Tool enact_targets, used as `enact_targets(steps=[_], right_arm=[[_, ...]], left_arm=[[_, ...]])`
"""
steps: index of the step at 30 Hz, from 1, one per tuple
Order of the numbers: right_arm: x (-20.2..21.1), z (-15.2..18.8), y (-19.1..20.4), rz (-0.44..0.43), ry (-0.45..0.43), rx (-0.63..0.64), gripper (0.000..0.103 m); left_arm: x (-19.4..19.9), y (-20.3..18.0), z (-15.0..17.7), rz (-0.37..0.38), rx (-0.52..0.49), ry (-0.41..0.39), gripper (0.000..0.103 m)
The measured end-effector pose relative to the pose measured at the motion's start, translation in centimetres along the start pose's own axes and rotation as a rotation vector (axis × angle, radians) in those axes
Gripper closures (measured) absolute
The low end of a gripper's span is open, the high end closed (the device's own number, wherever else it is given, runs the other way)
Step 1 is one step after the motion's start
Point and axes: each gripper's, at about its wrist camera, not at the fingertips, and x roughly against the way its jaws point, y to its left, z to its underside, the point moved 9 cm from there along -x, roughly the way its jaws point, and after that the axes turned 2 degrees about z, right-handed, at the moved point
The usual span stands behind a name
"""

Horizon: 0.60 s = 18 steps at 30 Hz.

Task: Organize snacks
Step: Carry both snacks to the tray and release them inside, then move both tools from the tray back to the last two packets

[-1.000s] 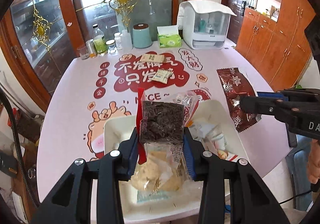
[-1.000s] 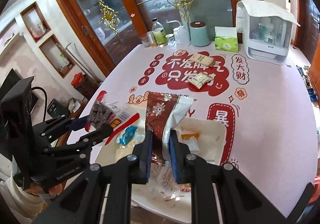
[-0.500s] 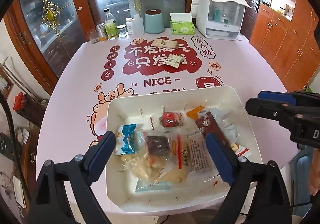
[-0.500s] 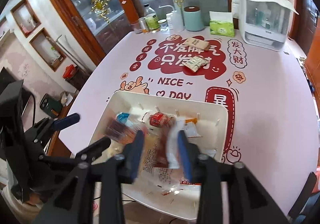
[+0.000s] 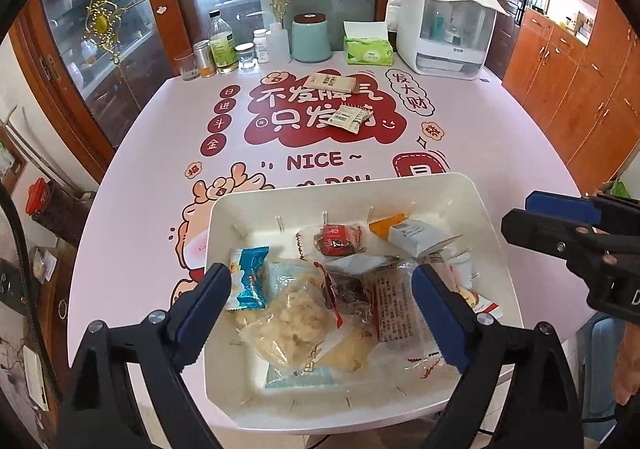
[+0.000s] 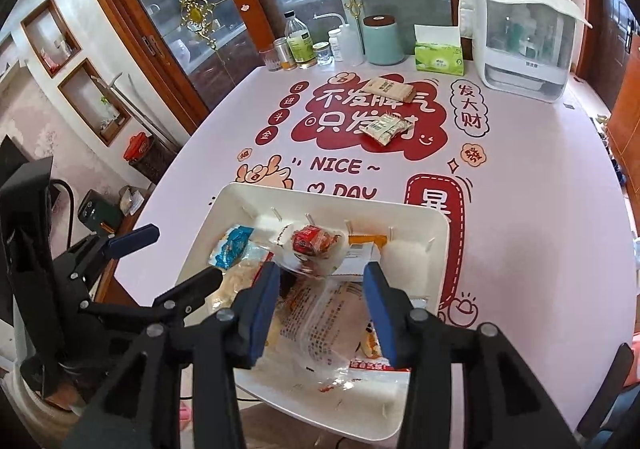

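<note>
Above the white tray (image 5: pixel 486 209), at the near edge of the pink printed surface (image 5: pixel 132 185), both tools hang over a loose heap of snack packets. The left hand-held gripper (image 5: pixel 320 289) is released, its jaws spread wide with nothing pinched between them. The right hand-held gripper (image 6: pixel 320 289) is opening at this moment; the clear printed wrapper (image 6: pixel 332 325) lies below its jaws, apparently not pressed by either pad.

Hazards from this state:

- The tray sits at the surface edge (its near rim appears to overhang). A downward push on that rim may tip it and spill the contents.
- The packets overlap: the crumbly biscuit bag (image 5: pixel 292 321) lies against the dark red-edged packet (image 5: pixel 346 291). A closing jaw may catch two wrappers at once.
- Slick film may slide out of a shallow pinch.
- Two packets (image 5: pixel 348 117) (image 5: pixel 330 83) remain well apart from the tray, on the far red print. Reaching for them may drag a tool across the heap.
</note>
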Motion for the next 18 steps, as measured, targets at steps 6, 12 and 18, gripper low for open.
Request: enact_targets(steps=[6,12,18], right_arm=[[-0.4,0.1,-0.3,0.007,0.008,0.002,0.058],[0.0,-0.8,-1.0,0.031,-0.025,0.002,0.053],[-0.2,-2.4,-2.1,0.077,-0.038,0.004,0.053]], left_arm=[[-0.3,0.0,-0.4,0.014,-0.001,0.004,0.012],[0.0,0.7,-2.1,0.011,0.006,-0.028,0.012],[-0.4,1.0,-4.8,0.032,0.005,-0.047,0.012]])
